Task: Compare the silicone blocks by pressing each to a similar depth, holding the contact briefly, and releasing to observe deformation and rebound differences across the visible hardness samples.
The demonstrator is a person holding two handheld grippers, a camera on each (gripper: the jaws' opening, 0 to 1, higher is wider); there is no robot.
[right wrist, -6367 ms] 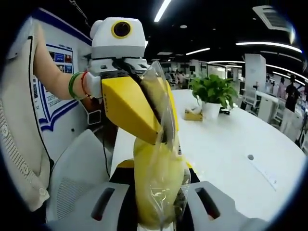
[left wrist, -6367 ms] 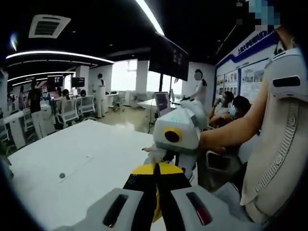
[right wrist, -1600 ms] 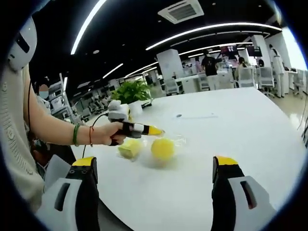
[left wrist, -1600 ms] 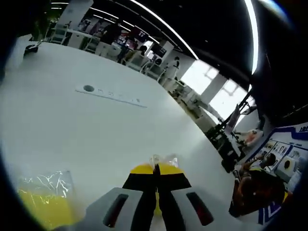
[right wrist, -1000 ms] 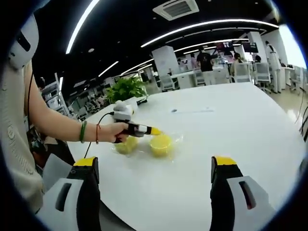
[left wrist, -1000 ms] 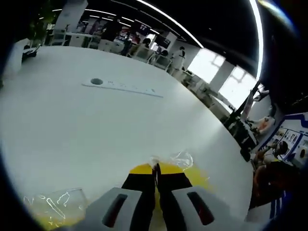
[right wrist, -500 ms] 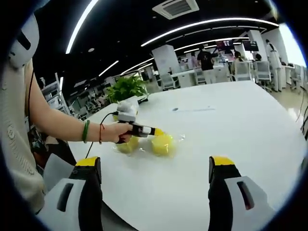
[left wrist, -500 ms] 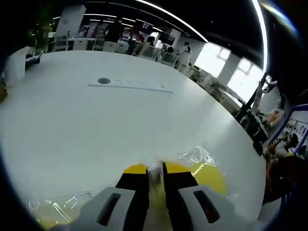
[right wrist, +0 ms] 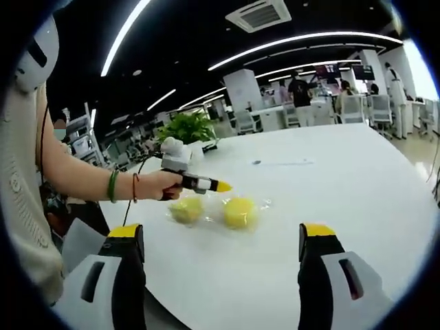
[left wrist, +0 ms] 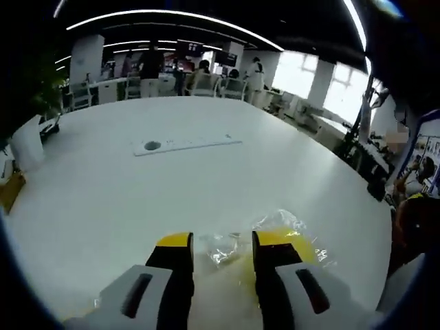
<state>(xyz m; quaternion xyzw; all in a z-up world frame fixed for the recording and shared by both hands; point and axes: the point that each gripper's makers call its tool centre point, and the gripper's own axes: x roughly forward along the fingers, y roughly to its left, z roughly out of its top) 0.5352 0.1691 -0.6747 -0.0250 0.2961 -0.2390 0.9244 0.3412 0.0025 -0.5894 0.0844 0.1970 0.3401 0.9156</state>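
Your left claw (left wrist: 218, 247) has just parted from its clenched grip and released the bagged yellow block (right wrist: 239, 212), now resting beside the second block (right wrist: 186, 209) on the worktop (right wrist: 344, 179); your right claw (right wrist: 221, 251), spread wide, can begin pressing.

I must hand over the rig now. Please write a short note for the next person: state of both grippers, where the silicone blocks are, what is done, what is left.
Left gripper: open, holding nothing, just above the table, with crinkled clear wrap between its tips.
Right gripper: open wide, empty, well short of the blocks.
Two yellow silicone blocks, both in clear plastic wrap, lie apart on the white table: the left block under the left gripper, the right block beside it.
Done: both blocks set out on the table.
Left: press each block to similar depth, hold, release, compare rebound. No press is in contact now.
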